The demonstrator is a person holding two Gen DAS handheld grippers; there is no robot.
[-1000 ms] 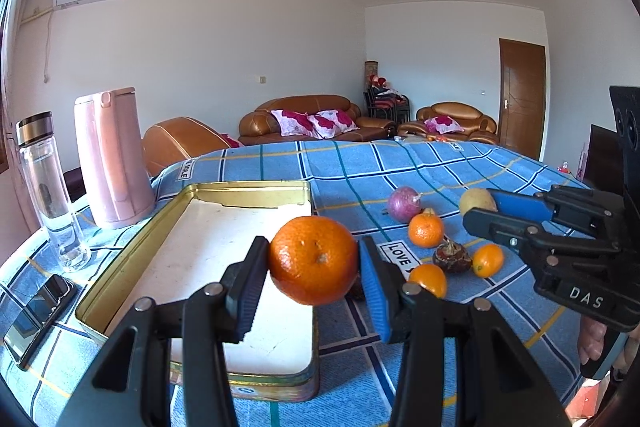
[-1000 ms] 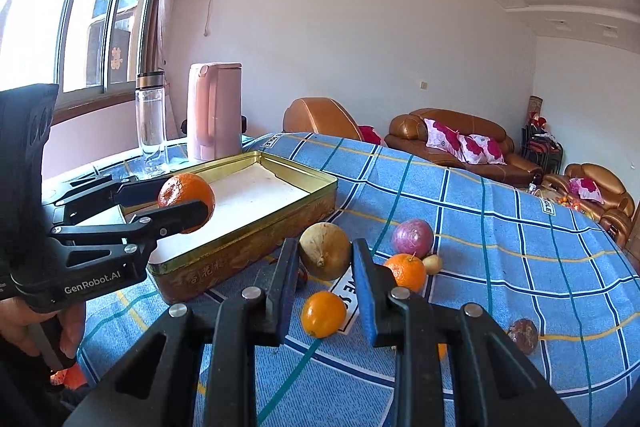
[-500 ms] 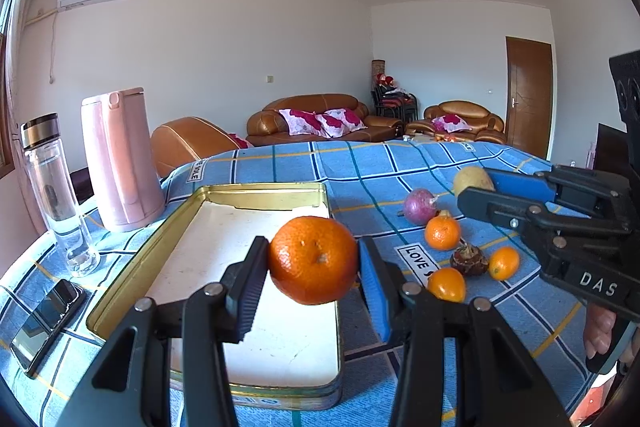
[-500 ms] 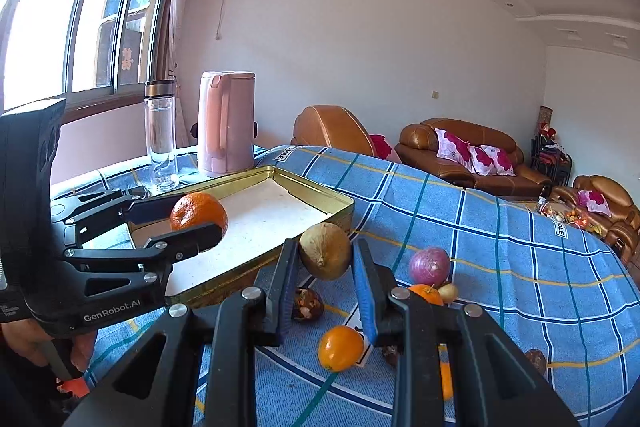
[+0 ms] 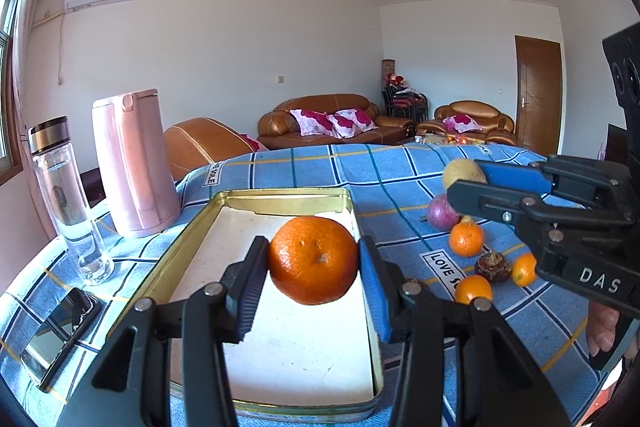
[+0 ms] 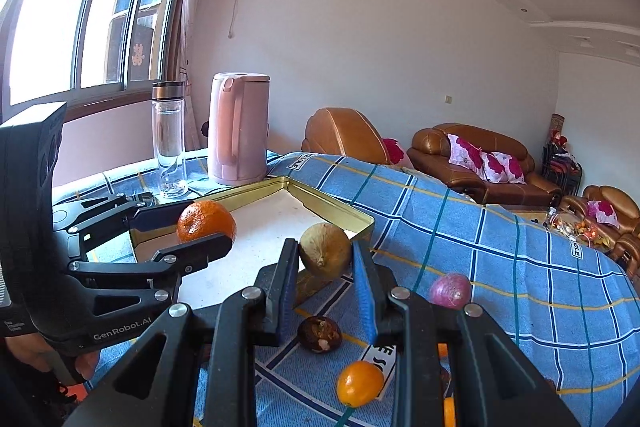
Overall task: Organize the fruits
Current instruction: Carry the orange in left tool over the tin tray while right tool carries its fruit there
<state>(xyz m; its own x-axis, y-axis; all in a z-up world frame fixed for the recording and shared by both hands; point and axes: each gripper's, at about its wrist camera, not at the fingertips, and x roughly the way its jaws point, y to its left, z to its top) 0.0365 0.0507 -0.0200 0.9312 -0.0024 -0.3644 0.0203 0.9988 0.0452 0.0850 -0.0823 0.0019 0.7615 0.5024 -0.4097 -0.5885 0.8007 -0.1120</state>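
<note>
My left gripper (image 5: 313, 246) is shut on a large orange (image 5: 313, 259), held above the white floor of a gold-rimmed tin tray (image 5: 280, 193). My right gripper (image 6: 325, 251) is shut on a yellow-brown round fruit (image 6: 325, 249), hanging by the tray's (image 6: 332, 211) near right corner. Each wrist view also shows the other gripper: the right gripper (image 5: 466, 183) with its fruit (image 5: 460, 171), and the left gripper (image 6: 200, 229) with its orange (image 6: 206, 221). On the cloth right of the tray lie a purple bulb (image 5: 442, 213), small oranges (image 5: 466, 239) and a brown fruit (image 5: 493, 266).
A pink kettle (image 5: 132, 163) and a glass bottle (image 5: 66, 195) stand left of the tray, and a phone (image 5: 56, 335) lies near the front left edge. The table carries a blue checked cloth (image 5: 360, 167). Sofas stand beyond it.
The right gripper has carried its fruit up and towards the tray; the loose fruits now lie below it. The left gripper has held the orange nearly still over the tray.
</note>
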